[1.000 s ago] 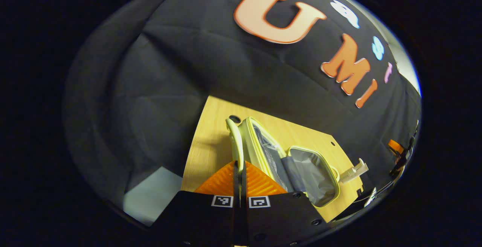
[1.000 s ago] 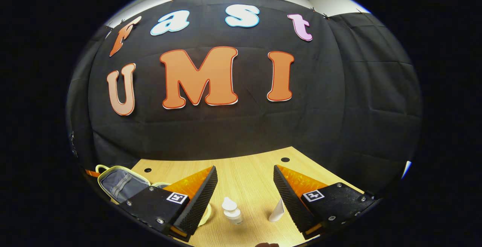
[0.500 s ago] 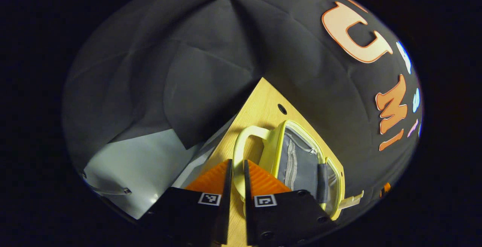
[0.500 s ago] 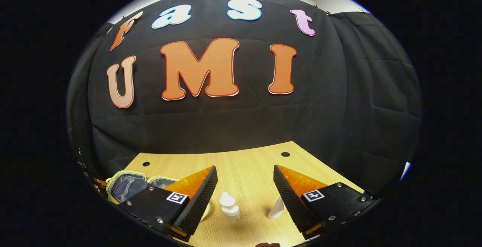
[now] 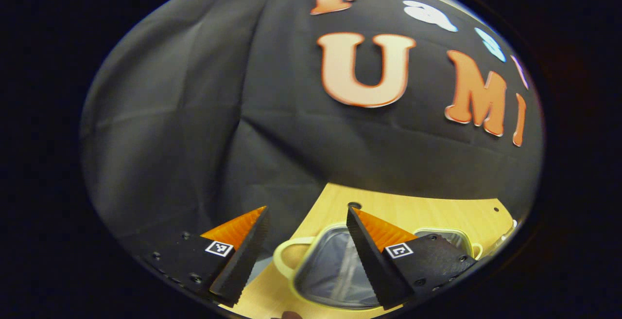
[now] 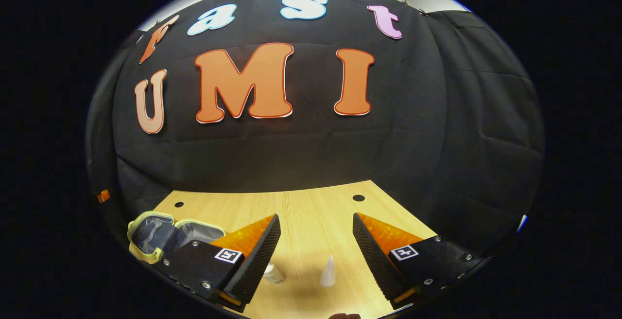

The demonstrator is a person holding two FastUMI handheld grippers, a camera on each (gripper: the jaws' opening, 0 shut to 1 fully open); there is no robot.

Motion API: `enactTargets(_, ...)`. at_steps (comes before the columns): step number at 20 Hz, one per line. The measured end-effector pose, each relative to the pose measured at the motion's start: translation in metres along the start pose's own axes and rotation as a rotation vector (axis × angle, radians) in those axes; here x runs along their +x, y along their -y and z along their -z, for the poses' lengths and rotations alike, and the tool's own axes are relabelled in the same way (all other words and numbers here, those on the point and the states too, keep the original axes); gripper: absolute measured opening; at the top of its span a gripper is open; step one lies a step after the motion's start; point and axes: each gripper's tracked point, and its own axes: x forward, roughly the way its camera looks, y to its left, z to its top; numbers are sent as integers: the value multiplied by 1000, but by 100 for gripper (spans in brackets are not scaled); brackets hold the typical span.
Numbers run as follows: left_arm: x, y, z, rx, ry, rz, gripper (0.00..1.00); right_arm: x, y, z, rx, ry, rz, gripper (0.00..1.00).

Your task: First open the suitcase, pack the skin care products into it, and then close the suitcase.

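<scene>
Now suitcase open, products still out on the desk.
Right gripper (image 6: 316, 246) fingers wide, empty; white tube (image 6: 329, 271) upright between them at lower centre, bottle (image 6: 273, 274) beside it. Left gripper (image 5: 305, 246) has let go of the handle (image 5: 284, 256), fingers wide; suitcase (image 5: 335, 273) lies open just beyond.

Wood-grain table (image 6: 311, 212); cloth-lined suitcase (image 5: 335, 270)

Dim booth; left gripper view smeared by motion blur; table (image 6: 311, 217) warmly lit; strong fisheye bending at edges.
</scene>
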Motion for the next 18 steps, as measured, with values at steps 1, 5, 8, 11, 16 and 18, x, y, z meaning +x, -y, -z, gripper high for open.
enactTargets(1, -17, 27, -9, 8, 14, 8, 98, 2, 5, 0, 2, -4, -11, 95)
enactTargets(5, -67, 135, -27, 33, 89, -12, 98, 10, 28, 6, 6, -7, -31, 95)
enactTargets(8, -86, 215, -16, 66, 97, 73, 98, 14, 41, 15, -15, -12, -44, 95)
enactTargets(11, -93, 284, 9, 54, 66, 174, 99, 12, 47, 24, -2, -3, -53, 95)
enactTargets(16, -118, 352, 64, 59, 25, 283, 99, 8, 59, 50, -15, -26, -51, 95)
enactTargets(18, -129, 378, 89, 67, 11, 330, 99, 8, 66, 58, -27, -41, -53, 95)
